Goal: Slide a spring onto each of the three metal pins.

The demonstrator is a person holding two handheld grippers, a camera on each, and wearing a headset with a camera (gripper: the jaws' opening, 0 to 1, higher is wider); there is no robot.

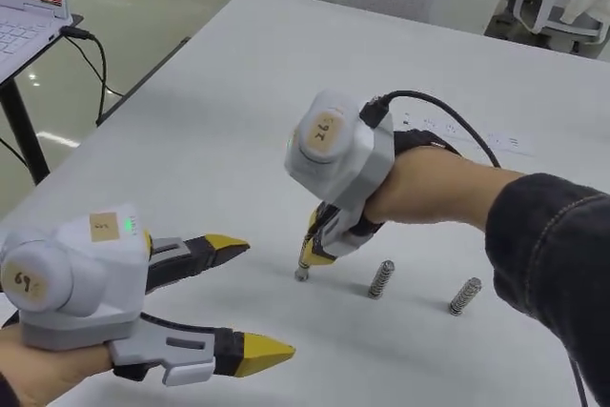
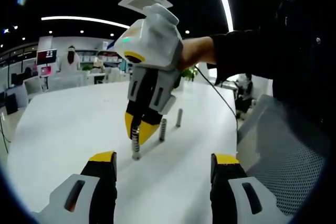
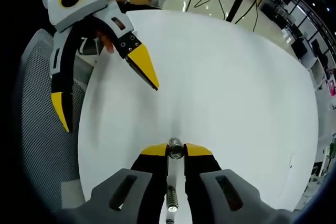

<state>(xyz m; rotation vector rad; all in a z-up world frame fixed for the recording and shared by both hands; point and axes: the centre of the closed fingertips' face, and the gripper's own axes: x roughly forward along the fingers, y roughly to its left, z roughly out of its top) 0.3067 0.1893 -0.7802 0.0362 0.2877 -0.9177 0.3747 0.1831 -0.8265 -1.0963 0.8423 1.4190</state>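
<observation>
The spring (image 2: 136, 141) in play is the third one. It stands straight up, long axis vertical, bottom end right down at the worktop (image 1: 238, 92) and top end tucked between the jaws of the right gripper (image 1: 316, 247). Those jaws are clamped on its upper coils, and the gripper points nearly straight down. That makes sense: holding it from above keeps the coil lined up with the pin so it can slide down without cocking sideways. The pin itself can't really be made out under the coils, so how far on the spring sits is hard to say.

Just beside it, off toward the person's right, two more springs (image 1: 381, 279) (image 1: 465, 295) stand upright in the same row. They look already seated, so this reads as the last of the three.

The left gripper (image 1: 250, 300) hangs low over the worktop nearer the person, jaws wide apart and holding nothing. It's aimed at the action but well clear of it, probably just waiting in case the pin needs steadying.
</observation>
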